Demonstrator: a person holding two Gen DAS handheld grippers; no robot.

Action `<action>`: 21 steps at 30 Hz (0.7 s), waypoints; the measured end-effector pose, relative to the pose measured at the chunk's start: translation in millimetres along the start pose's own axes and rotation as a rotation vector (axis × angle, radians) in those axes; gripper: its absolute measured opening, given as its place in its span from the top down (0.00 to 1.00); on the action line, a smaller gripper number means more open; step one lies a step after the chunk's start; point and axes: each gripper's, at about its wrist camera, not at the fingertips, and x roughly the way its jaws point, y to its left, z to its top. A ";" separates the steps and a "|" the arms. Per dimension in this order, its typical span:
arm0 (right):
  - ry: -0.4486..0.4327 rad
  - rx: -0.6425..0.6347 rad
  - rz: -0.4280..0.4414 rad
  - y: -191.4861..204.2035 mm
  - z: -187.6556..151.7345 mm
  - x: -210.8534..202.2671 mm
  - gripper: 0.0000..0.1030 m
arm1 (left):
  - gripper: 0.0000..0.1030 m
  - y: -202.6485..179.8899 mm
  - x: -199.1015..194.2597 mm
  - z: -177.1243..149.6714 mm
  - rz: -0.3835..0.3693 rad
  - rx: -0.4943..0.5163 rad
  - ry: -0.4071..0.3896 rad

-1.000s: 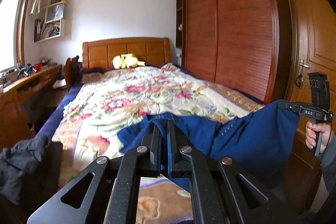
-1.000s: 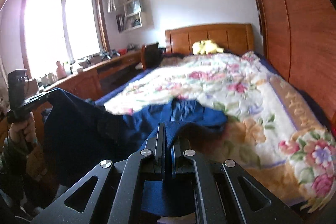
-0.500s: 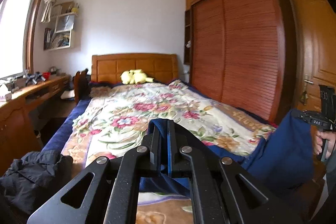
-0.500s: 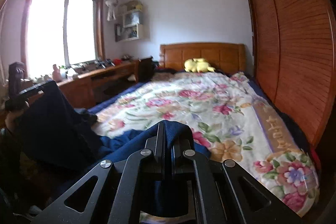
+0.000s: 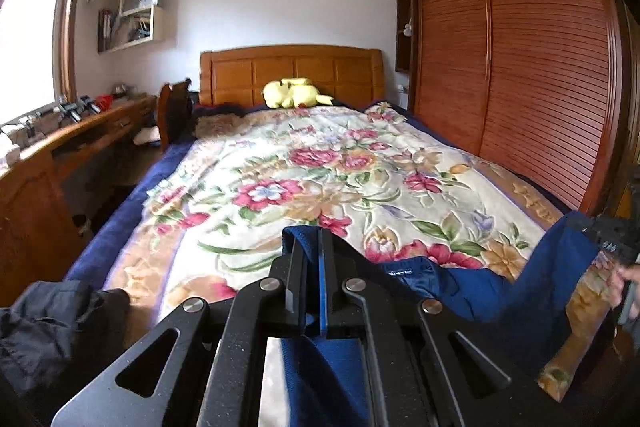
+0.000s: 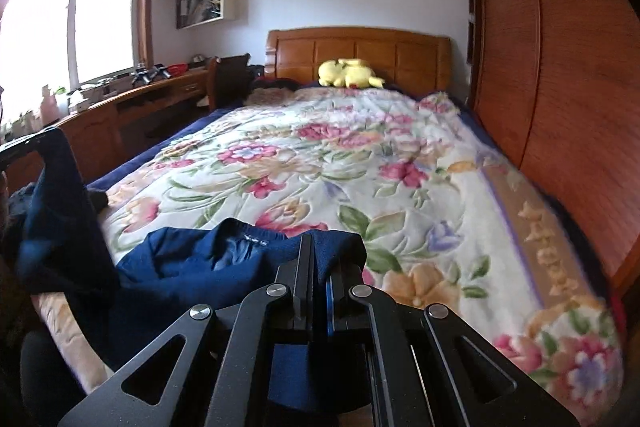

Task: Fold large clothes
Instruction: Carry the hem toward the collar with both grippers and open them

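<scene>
A dark blue garment hangs stretched between my two grippers over the foot of the bed, its collar with a small label lying on the floral blanket. My left gripper is shut on one edge of the garment. My right gripper is shut on the other edge. The right gripper also shows at the right edge of the left wrist view, and the left gripper at the left edge of the right wrist view.
A wooden headboard with a yellow plush toy is at the far end. A wooden wardrobe runs along the right. A desk and a chair stand at the left. Dark clothes lie at the bed's near left corner.
Both grippers have moved forward and down toward the bed with the garment. The garment hung higher and bunched before; now its collar lies on the blanket.
</scene>
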 end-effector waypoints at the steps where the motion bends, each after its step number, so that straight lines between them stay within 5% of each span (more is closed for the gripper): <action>1: 0.014 -0.003 -0.010 4.0 -1.8 7.3 0.97 | 0.96 -1.7 8.0 -3.7 -0.006 -0.004 0.012; 7: 0.105 -0.013 -0.035 8.5 -13.6 59.3 0.91 | 0.96 -12.6 47.6 -31.7 -0.006 -0.003 0.071; 13: 0.135 -0.063 -0.053 21.9 -16.5 72.8 0.69 | 0.91 -22.8 60.7 -52.1 -0.029 0.019 0.084; 16: 0.133 -0.068 -0.045 31.7 -18.0 68.1 0.56 | 0.77 -24.7 57.7 -62.5 -0.056 0.031 0.068; 21: 0.166 -0.071 0.033 51.2 -32.1 67.1 0.54 | 0.47 -23.7 52.4 -76.9 -0.138 0.012 0.047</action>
